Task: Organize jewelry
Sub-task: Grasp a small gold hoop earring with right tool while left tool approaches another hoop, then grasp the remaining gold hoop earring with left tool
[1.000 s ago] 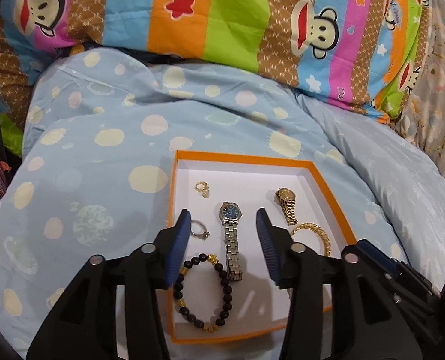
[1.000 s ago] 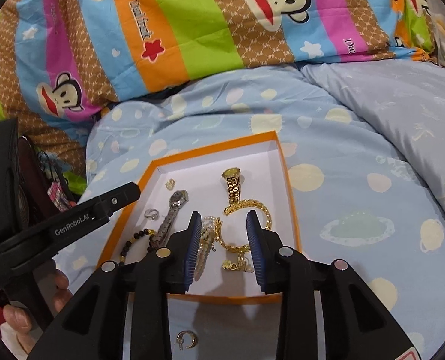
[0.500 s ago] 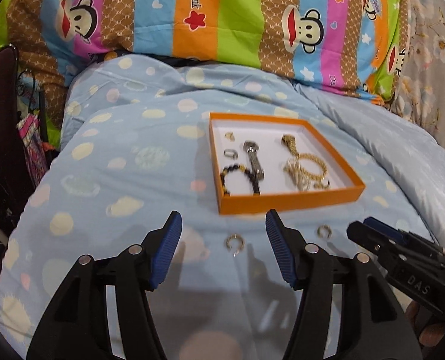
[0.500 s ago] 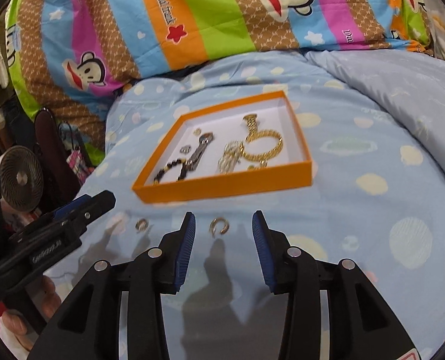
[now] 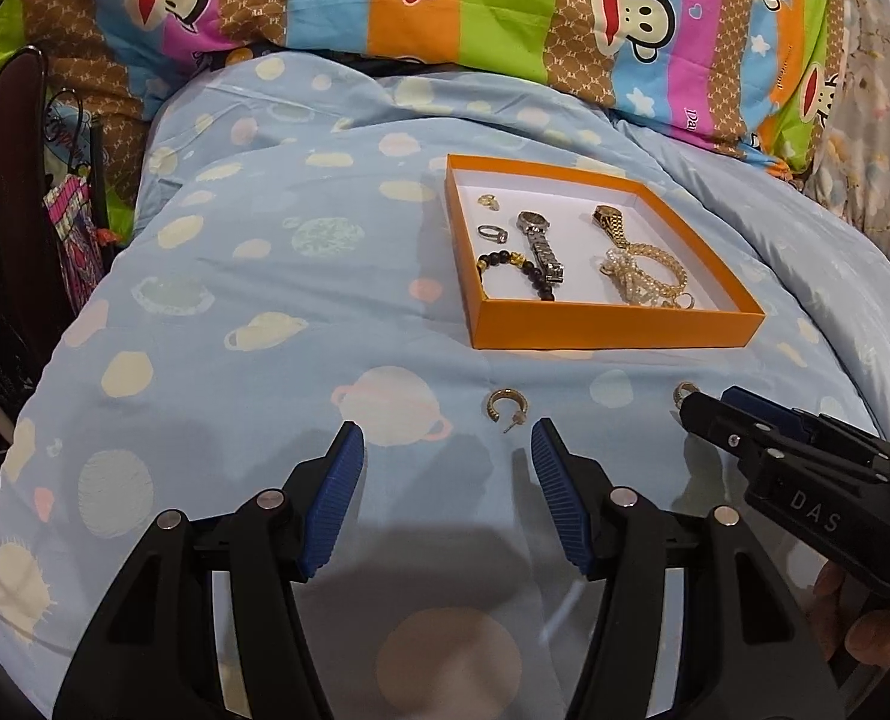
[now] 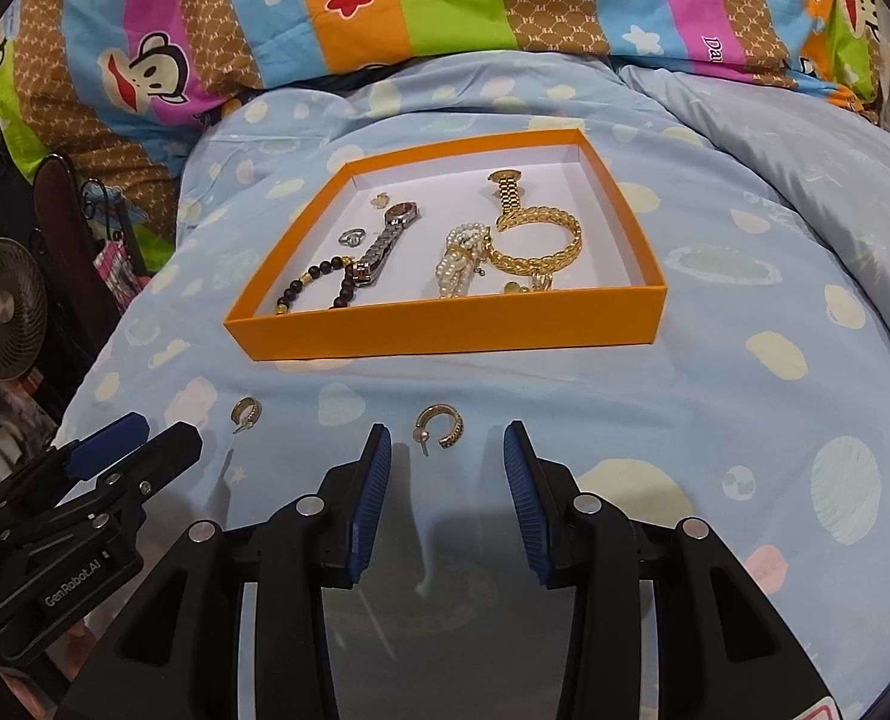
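An orange tray (image 5: 613, 330) (image 6: 445, 333) lies on the blue duvet and holds several jewelry pieces: a silver watch (image 5: 540, 245), a gold watch (image 6: 508, 192), a black bead bracelet (image 6: 316, 282), a gold chain bracelet (image 6: 538, 240), pearls and rings. Two gold hoop earrings lie on the duvet in front of the tray. My left gripper (image 5: 448, 444) is open just behind one earring (image 5: 505, 408) (image 6: 246, 411). My right gripper (image 6: 448, 441) (image 5: 694, 411) is open just behind the other earring (image 6: 440, 423) (image 5: 685, 390). Both are empty.
A striped monkey-print pillow (image 5: 505, 0) lies behind the tray. A small fan (image 6: 1, 309) and bags (image 5: 73, 222) stand off the bed's left edge. A grey-blue pillow (image 6: 805, 138) lies at the right.
Both grippers have pulled back from over the tray toward the near side. They now sit low over the duvet, each right behind an earring, and the right jaws have opened wider.
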`<state>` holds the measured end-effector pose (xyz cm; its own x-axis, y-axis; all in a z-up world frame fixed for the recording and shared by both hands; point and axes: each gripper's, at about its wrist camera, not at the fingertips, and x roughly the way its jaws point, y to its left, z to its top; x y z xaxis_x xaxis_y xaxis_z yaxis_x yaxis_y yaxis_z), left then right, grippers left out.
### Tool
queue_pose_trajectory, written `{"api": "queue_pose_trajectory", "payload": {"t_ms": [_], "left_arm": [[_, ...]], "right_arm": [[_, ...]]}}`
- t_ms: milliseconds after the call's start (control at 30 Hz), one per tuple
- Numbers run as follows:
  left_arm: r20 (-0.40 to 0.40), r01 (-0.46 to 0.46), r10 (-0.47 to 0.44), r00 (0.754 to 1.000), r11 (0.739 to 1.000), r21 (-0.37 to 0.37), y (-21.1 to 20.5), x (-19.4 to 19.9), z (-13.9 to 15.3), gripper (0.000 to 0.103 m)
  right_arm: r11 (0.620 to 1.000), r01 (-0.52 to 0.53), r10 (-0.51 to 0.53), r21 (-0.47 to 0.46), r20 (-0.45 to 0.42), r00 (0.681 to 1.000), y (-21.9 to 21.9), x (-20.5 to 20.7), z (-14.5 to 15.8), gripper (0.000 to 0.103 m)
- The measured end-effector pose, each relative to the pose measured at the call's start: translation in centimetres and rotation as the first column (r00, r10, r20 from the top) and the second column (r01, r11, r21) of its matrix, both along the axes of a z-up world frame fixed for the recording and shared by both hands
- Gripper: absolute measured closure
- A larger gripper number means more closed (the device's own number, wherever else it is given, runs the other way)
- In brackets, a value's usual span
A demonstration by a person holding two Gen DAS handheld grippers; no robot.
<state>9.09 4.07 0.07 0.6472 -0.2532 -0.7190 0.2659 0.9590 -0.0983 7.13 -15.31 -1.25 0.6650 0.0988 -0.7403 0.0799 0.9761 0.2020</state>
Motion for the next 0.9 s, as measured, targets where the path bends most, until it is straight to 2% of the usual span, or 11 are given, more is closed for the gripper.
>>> {"api": "queue_pose_trajectory", "payload": {"t_ms": [67, 267, 400, 600, 767, 900], "left_arm": [[-0.009, -0.006, 0.006, 1.0, 1.0, -0.007, 0.2, 0.2, -0.1, 0.047], [-0.016, -0.005, 0.005, 1.0, 1.0, -0.005, 0.2, 0.3, -0.2, 0.047], [-0.022, 0.0, 0.0, 1.0, 1.0, -0.002, 0.0, 0.4, -0.3, 0.047], [-0.028, 0.026, -0.026, 0.999, 1.0, -0.003, -0.5, 0.5, -0.4, 0.047], [-0.029, 0.06, -0.058, 0.998, 0.997, 0.048, -2.8, 1.1, -0.6, 0.047], [-0.064, 0.044, -0.039, 0.997, 0.997, 0.071, -3.8, 2.0, -1.1, 0.048]], "right_arm": [[1.0, 0.004, -0.004, -0.017, -0.011, 1.0, 0.3, 0.4, -0.1, 0.068], [0.996, 0.021, -0.024, -0.092, -0.036, 0.999, 1.1, 1.0, -0.3, 0.086], [0.992, 0.021, -0.026, -0.127, -0.035, 0.999, 1.5, 1.0, -0.2, 0.086], [0.993, 0.059, -0.058, -0.1, 0.019, 0.998, 0.7, -0.3, 0.5, 0.086], [0.993, 0.076, -0.073, -0.091, 0.036, 0.997, 0.4, -1.4, 0.8, 0.086], [0.994, 0.084, -0.082, -0.065, 0.032, 0.996, -0.1, -1.8, 0.6, 0.086]]}}
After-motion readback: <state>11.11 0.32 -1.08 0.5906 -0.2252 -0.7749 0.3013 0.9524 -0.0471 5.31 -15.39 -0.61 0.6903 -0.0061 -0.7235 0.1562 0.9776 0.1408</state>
